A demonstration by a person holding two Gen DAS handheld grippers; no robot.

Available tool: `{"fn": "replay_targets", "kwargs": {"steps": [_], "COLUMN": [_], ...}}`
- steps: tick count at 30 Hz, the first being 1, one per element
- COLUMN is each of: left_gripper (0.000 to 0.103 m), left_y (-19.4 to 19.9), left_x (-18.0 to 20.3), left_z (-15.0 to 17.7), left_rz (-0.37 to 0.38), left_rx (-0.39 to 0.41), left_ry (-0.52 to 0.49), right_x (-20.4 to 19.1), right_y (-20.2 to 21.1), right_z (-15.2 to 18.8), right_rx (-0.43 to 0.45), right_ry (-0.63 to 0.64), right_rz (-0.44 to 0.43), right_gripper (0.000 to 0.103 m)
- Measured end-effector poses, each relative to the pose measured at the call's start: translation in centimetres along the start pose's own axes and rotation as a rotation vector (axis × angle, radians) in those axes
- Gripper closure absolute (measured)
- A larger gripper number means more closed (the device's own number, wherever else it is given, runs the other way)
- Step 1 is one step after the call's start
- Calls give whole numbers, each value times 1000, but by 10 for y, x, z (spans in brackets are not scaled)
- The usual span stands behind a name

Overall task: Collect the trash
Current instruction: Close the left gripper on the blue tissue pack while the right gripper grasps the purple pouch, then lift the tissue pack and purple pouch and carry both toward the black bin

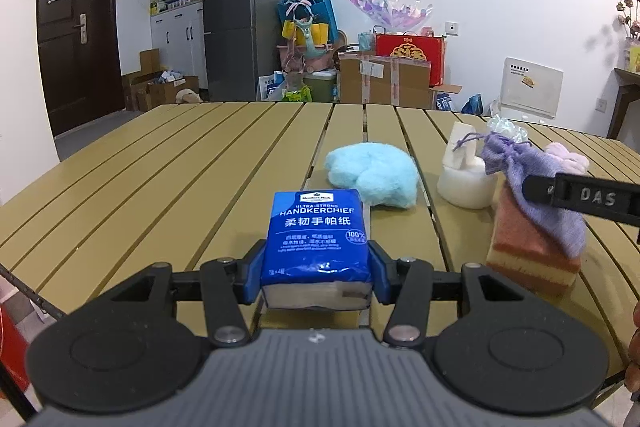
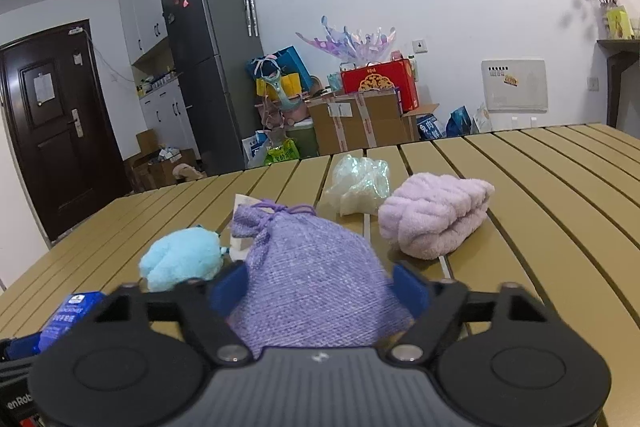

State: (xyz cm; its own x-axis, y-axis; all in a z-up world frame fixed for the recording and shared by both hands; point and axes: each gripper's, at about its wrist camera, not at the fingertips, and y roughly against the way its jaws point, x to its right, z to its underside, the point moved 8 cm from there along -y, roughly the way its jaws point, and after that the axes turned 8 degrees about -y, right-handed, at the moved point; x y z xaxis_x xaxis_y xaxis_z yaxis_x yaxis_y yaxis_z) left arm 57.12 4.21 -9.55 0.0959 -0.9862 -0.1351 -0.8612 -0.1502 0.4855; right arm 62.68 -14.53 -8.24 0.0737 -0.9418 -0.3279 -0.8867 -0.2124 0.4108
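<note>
My left gripper is shut on a blue handkerchief tissue pack, its blue pads pressed on both sides and the pack held just over the slatted table. In the right wrist view, a purple drawstring pouch fills the gap of my right gripper, with both pads against its sides. The left wrist view shows that pouch draped over an orange and yellow sponge, with one black finger of the right gripper against it. The tissue pack shows at the lower left of the right wrist view.
A light blue fluffy cloth lies mid-table beside white foam pieces. A pink rolled towel and a crumpled clear plastic bag lie beyond the pouch. Boxes, bags and a fridge stand behind the table.
</note>
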Motion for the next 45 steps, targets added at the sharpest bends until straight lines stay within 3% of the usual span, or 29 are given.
{"fn": "replay_targets", "kwargs": {"steps": [2,7,14,27,40,45], "left_gripper": [52,52,52,52,52,52], "left_y": [1,1,2,14,22,22], "left_x": [2,1,-4,-5,-5,-5], "left_z": [-2,-3,0,-1,0,-1], "left_rz": [0,-2,-5,-2,3,3], "left_rx": [4,8,12,42,54,55], "left_ry": [-4,-5,-1,8,0,0], "right_x": [0,1,4,17,24,31], "right_y": [-2,-1,3,17,19,22], "right_z": [2,2,0,-7,-6,-11], "right_rx": [-9,0,34,95,97,109], "right_ry": [5,-9,-48,-63,108,60], "right_rz": [-1,-16,-40,-23,168,141], "right_gripper": [51,66,78,81,81,74]}}
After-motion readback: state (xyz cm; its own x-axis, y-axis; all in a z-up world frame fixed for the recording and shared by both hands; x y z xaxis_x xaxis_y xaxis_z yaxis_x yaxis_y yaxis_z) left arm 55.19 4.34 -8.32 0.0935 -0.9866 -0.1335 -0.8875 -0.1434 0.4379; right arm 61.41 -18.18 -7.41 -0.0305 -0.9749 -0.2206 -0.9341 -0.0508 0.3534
